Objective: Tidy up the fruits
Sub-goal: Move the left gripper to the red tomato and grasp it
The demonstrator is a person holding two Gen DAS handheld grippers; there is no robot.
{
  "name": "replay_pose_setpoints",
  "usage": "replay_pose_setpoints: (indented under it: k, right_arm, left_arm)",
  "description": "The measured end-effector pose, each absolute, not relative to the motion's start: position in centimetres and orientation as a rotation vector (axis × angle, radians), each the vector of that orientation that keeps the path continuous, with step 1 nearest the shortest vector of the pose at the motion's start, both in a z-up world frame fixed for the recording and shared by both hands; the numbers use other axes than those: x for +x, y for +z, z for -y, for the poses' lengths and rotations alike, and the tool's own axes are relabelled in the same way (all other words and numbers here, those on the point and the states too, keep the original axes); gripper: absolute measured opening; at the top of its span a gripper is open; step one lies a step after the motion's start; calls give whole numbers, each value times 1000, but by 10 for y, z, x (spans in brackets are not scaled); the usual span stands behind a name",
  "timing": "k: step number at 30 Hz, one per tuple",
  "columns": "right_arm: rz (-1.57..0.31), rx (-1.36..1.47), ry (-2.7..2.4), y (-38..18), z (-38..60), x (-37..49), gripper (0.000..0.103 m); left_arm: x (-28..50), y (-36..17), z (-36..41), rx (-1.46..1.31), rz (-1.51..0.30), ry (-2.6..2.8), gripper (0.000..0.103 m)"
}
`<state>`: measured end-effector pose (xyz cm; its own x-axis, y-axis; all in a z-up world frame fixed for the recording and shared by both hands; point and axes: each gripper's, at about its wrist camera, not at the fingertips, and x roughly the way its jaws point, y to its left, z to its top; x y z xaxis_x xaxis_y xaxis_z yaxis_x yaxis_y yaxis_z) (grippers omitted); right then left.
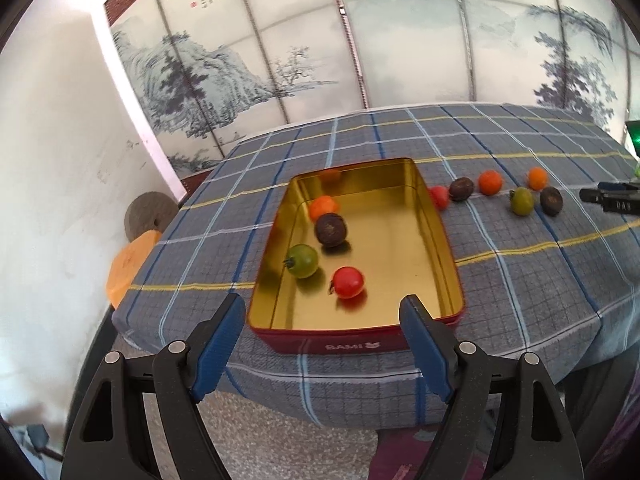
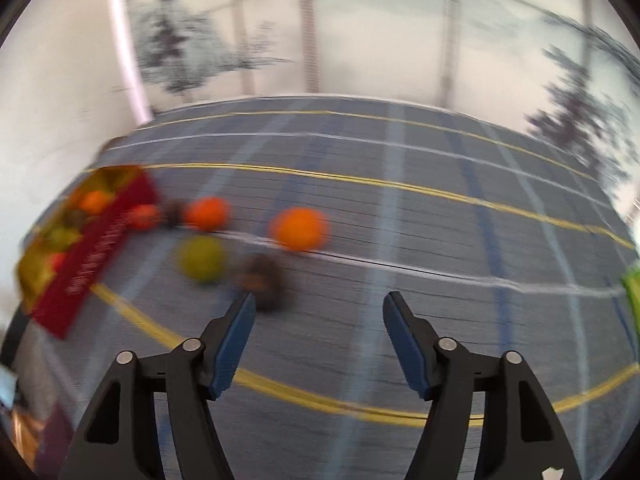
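Observation:
A red tin with a gold inside stands near the table's front edge. In it lie an orange fruit, a dark one, a green one and a red one. My left gripper hangs open just before the tin's near wall, empty. Right of the tin, several fruits lie on the checked cloth, among them a red one and a green one. The right wrist view is blurred. There my right gripper is open and empty above the cloth, with a dark fruit just left of it and an orange fruit beyond.
The cloth-covered table drops off at its front and left edges. An orange stool and a round grey disc sit low at the left. A black tool end juts in from the right. A painted screen stands behind the table.

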<state>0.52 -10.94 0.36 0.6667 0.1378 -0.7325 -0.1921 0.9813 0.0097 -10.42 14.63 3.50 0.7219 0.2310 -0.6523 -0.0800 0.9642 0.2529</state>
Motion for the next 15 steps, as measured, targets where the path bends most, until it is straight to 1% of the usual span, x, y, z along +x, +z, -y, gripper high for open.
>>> replay_pose_setpoints:
  k: [2, 7, 8, 12, 15]
  right_arm:
    - [-842, -57, 131, -3, 134, 13, 68]
    - [-880, 4, 62, -25, 174, 22, 69]
    - [-861, 8, 62, -24, 176, 20, 71]
    - [-858, 5, 88, -23, 172, 24, 72]
    - [-844, 24, 110, -21, 173, 23, 76]
  left_arm:
    - [-101, 36, -136, 237, -747, 117, 80]
    - [-83, 46, -105, 352, -734, -42, 80]
    - [-76, 48, -98, 373, -740, -82, 80]
    - [-37, 58, -75, 419, -780, -237, 80]
    - [-5, 63, -57, 495, -781, -380, 79]
